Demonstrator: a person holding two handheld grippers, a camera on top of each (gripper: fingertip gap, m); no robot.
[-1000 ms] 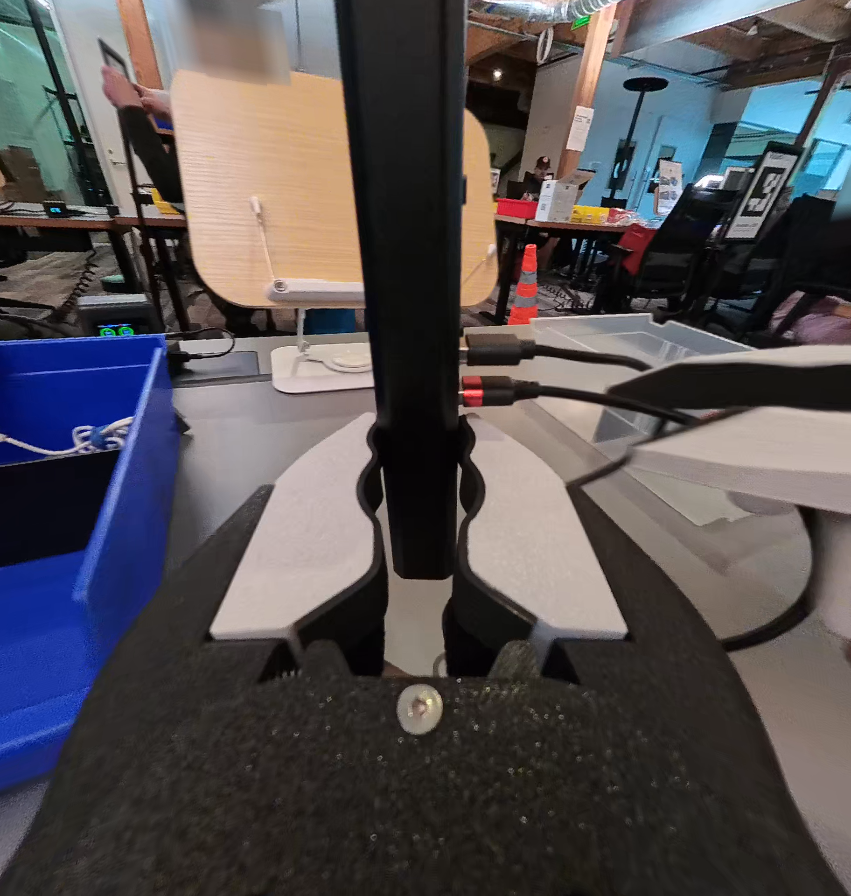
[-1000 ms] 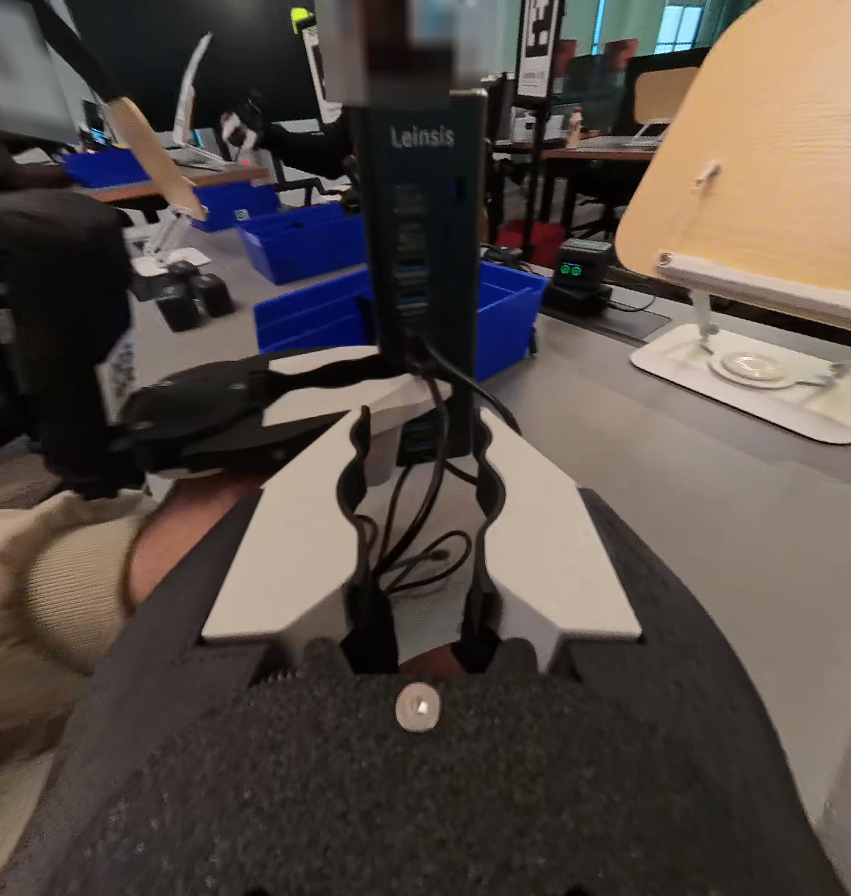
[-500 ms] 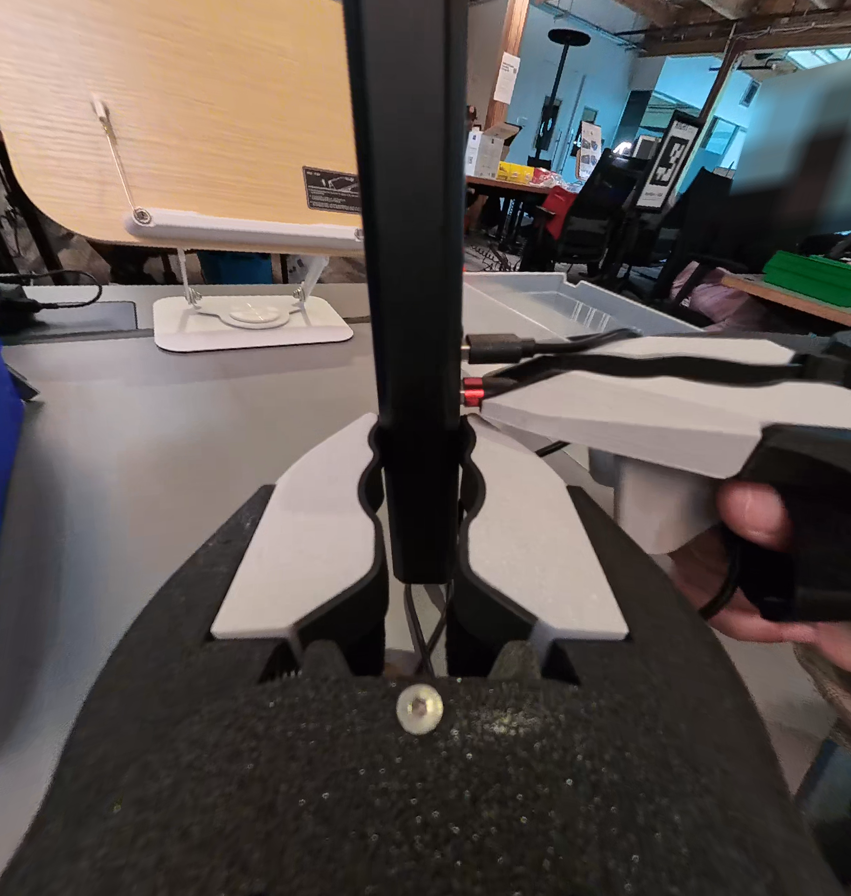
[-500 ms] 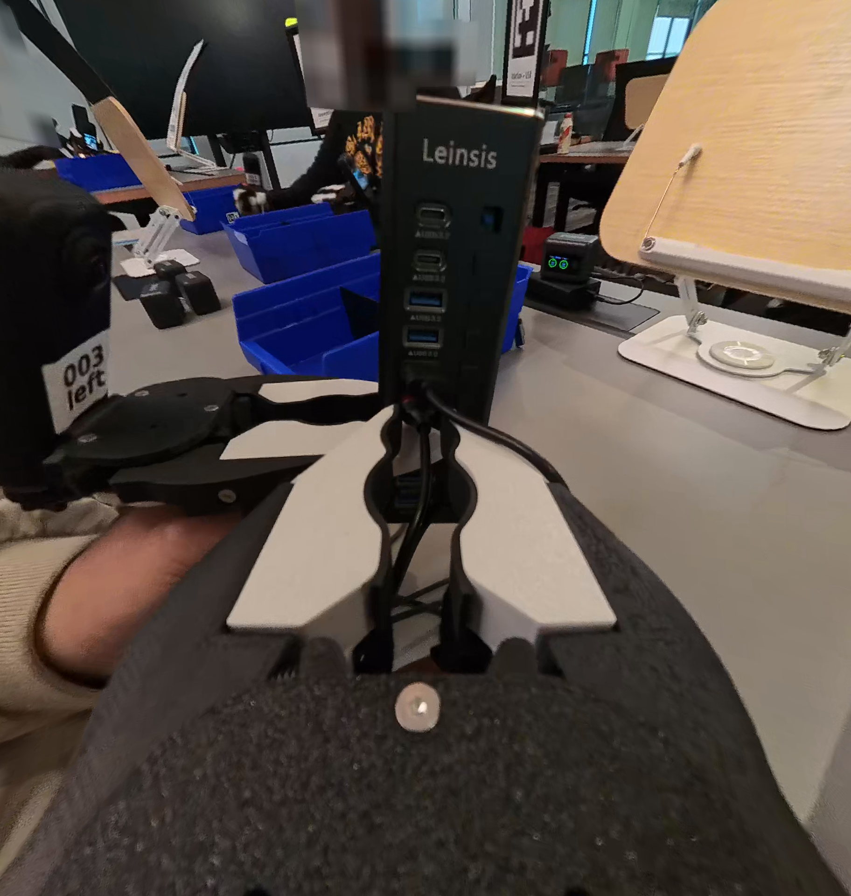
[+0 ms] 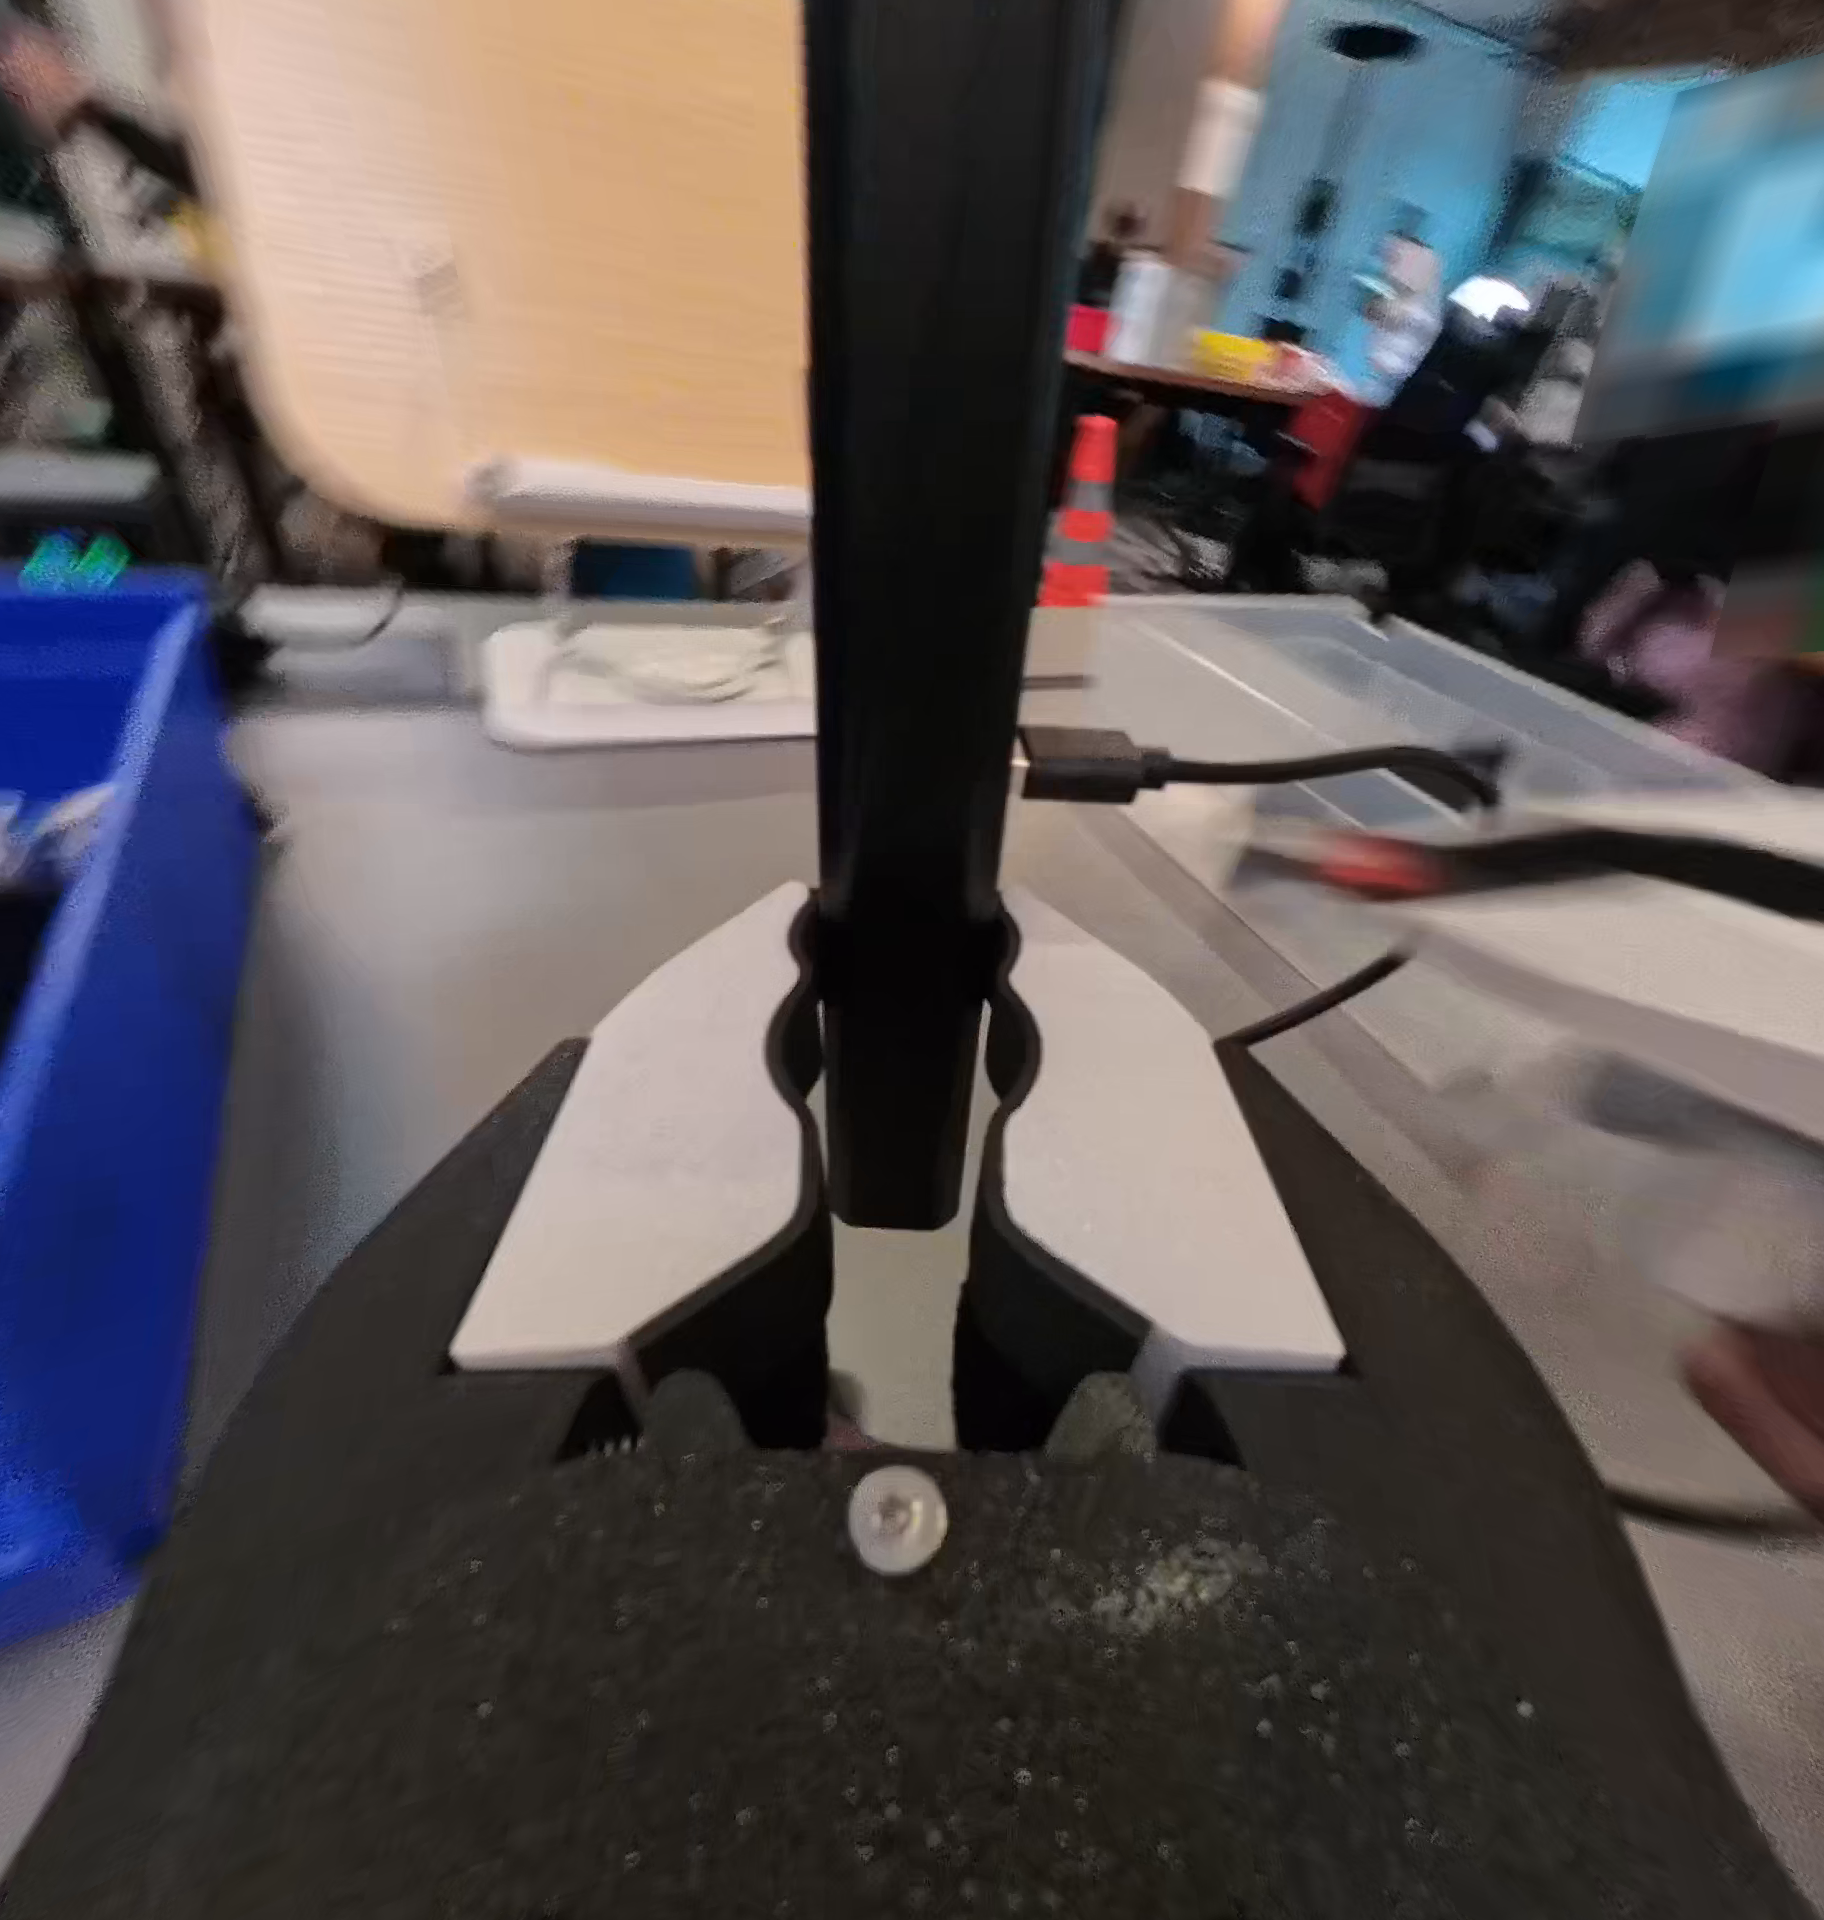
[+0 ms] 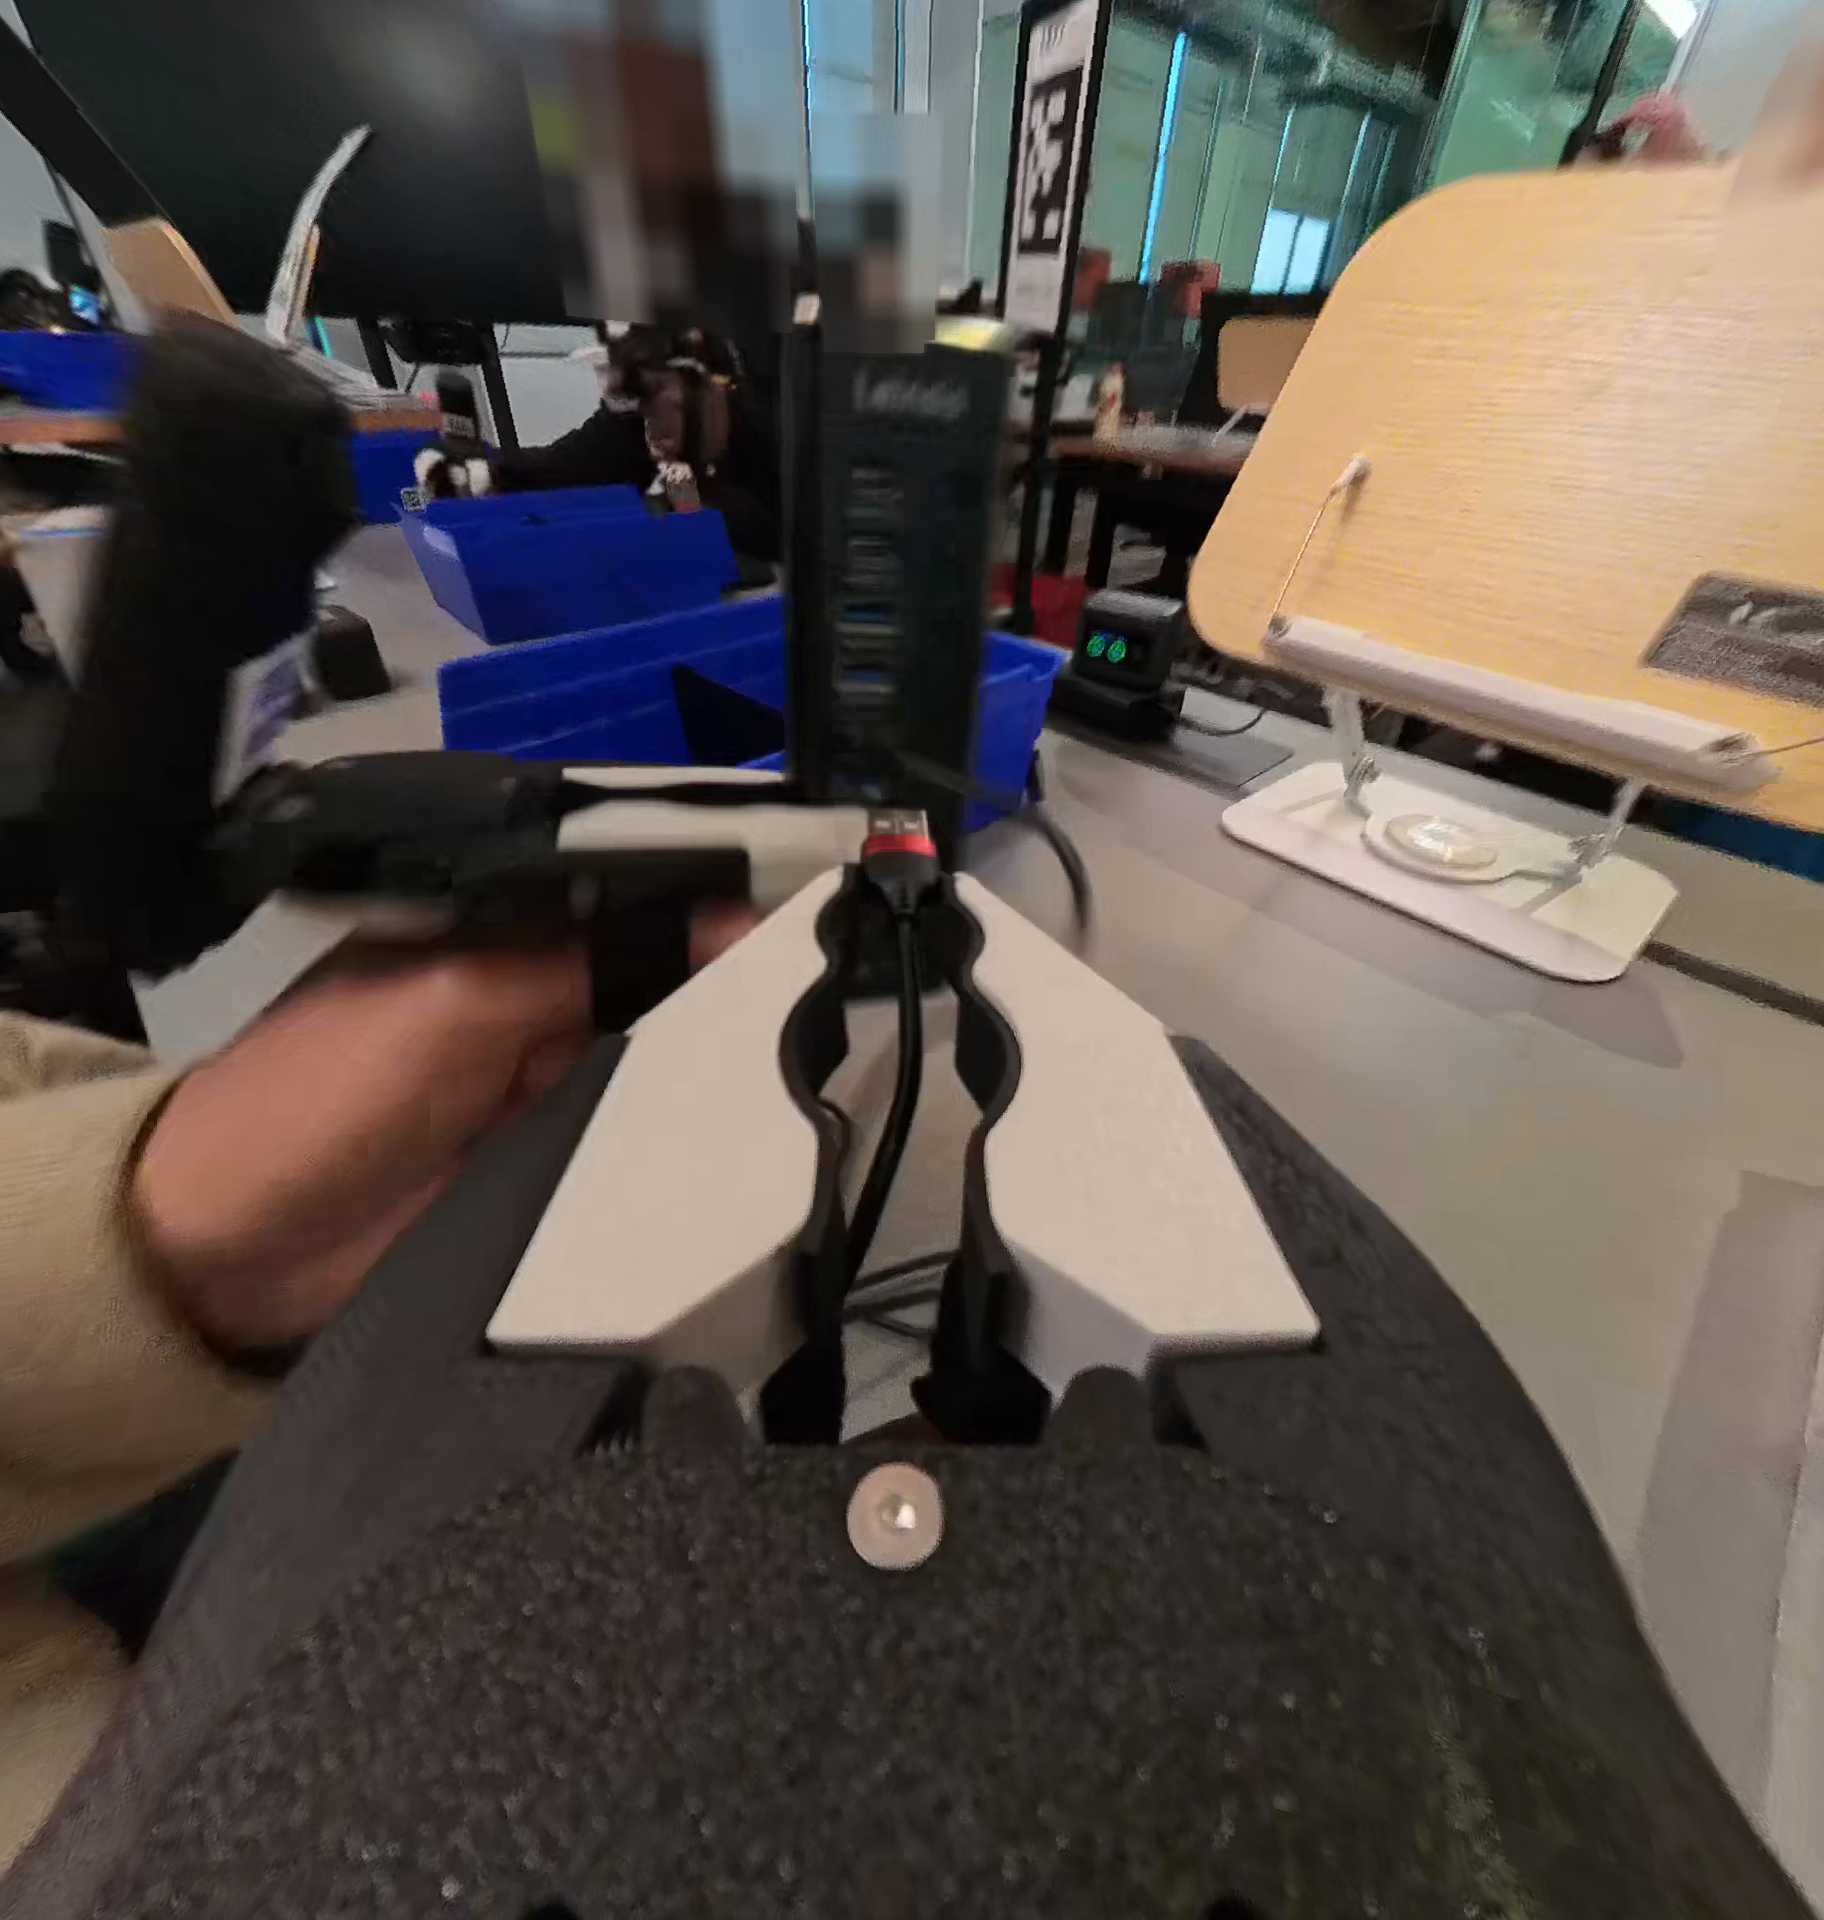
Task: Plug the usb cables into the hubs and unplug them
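My left gripper [image 5: 903, 935] is shut on the lower end of a tall black USB hub [image 5: 929, 520] and holds it upright above the grey table. A black USB plug [image 5: 1079, 764] sits in the hub's right side. My right gripper [image 6: 897, 894] is shut on a red-collared USB plug [image 6: 900, 836], now out of the hub and a short way from it; its black cable runs back between the fingers. The hub [image 6: 892, 582] stands just beyond the plug in the right wrist view. The red plug [image 5: 1355, 862] shows blurred at the right of the left wrist view.
A blue bin [image 5: 77, 987] stands at the left. A wooden book stand on a white base [image 6: 1531, 582] is behind. A clear plastic tray [image 5: 1407, 686] lies at the back right. More blue bins [image 6: 575, 561] sit farther off. A person's hand [image 6: 347, 1122] holds the left gripper.
My right gripper has pulled the red-collared plug out of the hub and moved back to the right. The black plug stays in. The left gripper still holds the hub.
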